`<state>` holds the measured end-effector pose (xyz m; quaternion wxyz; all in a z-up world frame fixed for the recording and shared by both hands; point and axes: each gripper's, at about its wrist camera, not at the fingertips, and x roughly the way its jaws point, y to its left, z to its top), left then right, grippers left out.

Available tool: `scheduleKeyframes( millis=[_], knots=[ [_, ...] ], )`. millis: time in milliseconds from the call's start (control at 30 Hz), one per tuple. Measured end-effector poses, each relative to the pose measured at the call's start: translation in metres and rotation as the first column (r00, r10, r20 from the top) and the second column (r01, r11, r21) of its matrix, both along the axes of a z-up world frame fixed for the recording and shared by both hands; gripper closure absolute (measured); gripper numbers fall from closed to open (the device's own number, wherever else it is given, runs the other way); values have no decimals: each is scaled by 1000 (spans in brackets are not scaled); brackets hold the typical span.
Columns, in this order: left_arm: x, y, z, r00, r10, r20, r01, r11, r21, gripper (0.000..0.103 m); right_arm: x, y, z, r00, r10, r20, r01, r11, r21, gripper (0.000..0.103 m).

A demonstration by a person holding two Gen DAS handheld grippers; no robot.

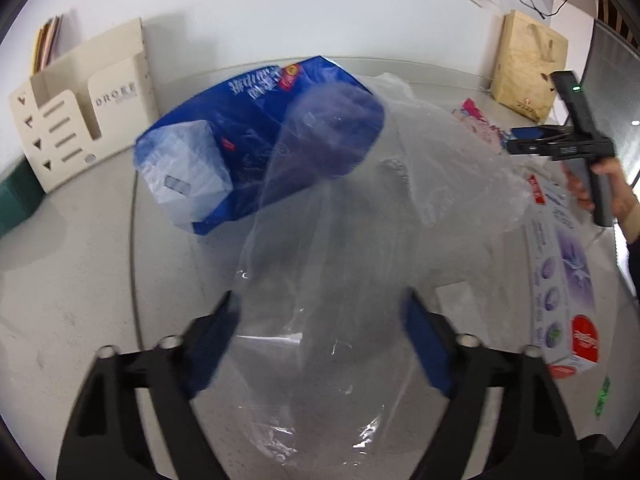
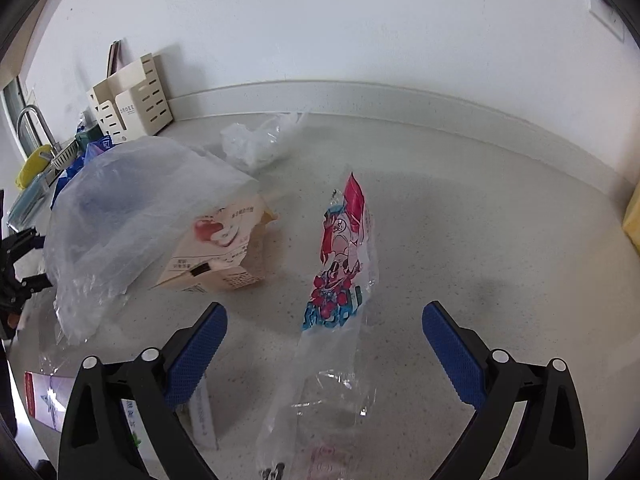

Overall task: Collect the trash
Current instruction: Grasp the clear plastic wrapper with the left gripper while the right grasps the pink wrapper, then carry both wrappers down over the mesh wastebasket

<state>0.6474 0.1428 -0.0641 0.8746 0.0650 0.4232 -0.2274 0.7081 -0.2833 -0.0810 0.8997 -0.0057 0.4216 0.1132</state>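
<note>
We see our left gripper (image 1: 320,312) half-wide around the clear plastic bag (image 1: 340,240), pads not pressing; our right gripper (image 2: 324,340) gapes above a crinkled printed wrapper (image 2: 340,264).

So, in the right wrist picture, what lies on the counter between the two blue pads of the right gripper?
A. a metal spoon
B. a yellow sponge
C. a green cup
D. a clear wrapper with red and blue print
D: a long clear wrapper with red and blue print lies on the counter, running toward the camera between the open jaws of the right gripper; the pads do not touch it.
</note>
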Motion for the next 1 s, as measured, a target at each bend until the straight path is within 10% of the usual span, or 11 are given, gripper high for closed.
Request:
scheduleKeyframes(
  millis=[233,467,1000],
  knots=[
    [-17,-9,1,997,-70,11,70,997,-17,94,15,-3,-10,999,-19,-38,21,999,46,49],
    [-39,12,28,996,7,86,4,992,-125,99,11,-6,-8,999,-40,-19,42,996,84,91],
    [-92,35,80,966,27,255,12,988,-152,99,-75,-38,41,985,-109,136,89,985,146,96]
  ],
)
